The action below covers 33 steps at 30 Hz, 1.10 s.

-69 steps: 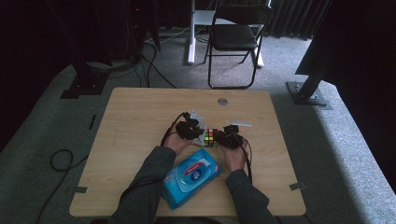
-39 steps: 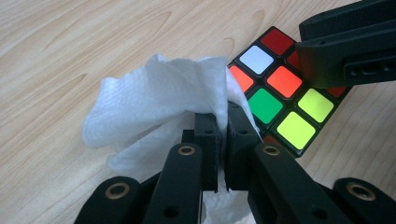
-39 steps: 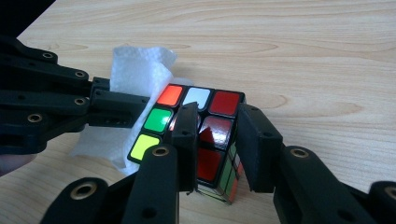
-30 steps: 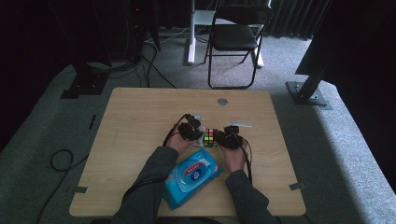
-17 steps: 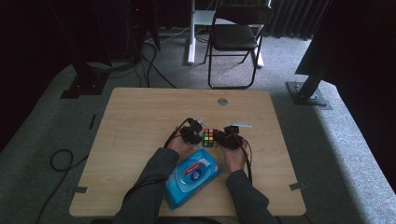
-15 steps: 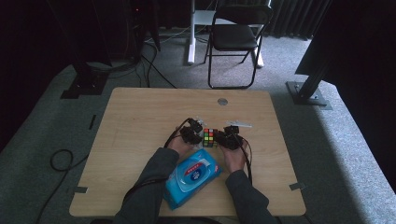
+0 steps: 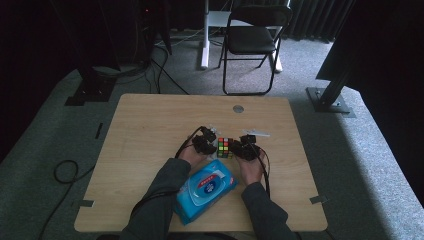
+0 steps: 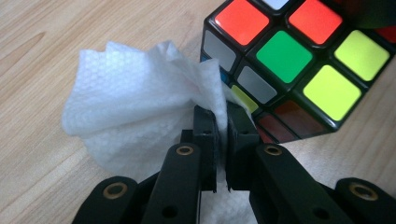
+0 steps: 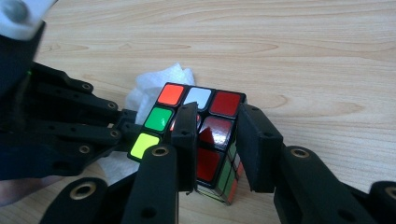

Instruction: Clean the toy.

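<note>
Left gripper view: a white wet wipe point(image 8: 140, 93) is pinched between the fingers point(image 8: 205, 126) of the left gripper point(image 8: 223, 128), pressed together on its folds, and is held against the side of a Rubik's cube point(image 8: 299, 60). In the right gripper view, the cube point(image 9: 205, 140) is clamped between the fingers point(image 9: 184, 135) of the right gripper point(image 9: 219, 144). The cube point(image 7: 225, 147) is seen between both hands near the middle of the wooden table point(image 7: 150, 120), with a blue wipes pack point(image 7: 205, 192) just behind the wrists.
</note>
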{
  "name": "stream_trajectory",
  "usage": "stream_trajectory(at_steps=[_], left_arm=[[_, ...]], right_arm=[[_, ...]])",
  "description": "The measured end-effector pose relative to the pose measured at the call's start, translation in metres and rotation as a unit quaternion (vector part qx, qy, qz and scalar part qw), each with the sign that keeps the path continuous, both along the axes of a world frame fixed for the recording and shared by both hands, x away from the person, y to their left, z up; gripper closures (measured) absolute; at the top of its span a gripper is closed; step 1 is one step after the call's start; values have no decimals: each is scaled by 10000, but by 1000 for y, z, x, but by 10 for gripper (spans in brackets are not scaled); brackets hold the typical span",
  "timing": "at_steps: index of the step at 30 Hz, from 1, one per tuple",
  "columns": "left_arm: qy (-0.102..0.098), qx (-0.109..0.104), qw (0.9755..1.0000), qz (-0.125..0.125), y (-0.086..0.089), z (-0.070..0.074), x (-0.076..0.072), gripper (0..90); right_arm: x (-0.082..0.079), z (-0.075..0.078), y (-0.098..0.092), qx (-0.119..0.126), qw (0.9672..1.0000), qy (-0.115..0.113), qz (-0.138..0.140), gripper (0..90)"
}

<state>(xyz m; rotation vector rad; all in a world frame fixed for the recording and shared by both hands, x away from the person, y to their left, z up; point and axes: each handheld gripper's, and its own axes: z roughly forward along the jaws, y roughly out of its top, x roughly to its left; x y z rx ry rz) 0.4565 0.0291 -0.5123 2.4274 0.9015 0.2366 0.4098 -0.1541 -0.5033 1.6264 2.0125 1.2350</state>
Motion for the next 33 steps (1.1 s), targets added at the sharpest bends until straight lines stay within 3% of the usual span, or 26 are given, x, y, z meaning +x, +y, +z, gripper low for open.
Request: stream_trajectory(at_steps=[11, 24, 33], left_arm=[[-219, -229, 9994, -128, 6, 18, -9, 848], [-284, -530, 9980, -215, 10, 31, -16, 847], [-243, -452, 9985, -209, 8, 28, -14, 848]], right_arm=[[-1, 0, 1, -5, 10000, -15, -23, 695], [-1, 0, 1, 22, 10000, -13, -33, 695], [-1, 0, 1, 17, 10000, -11, -43, 695]])
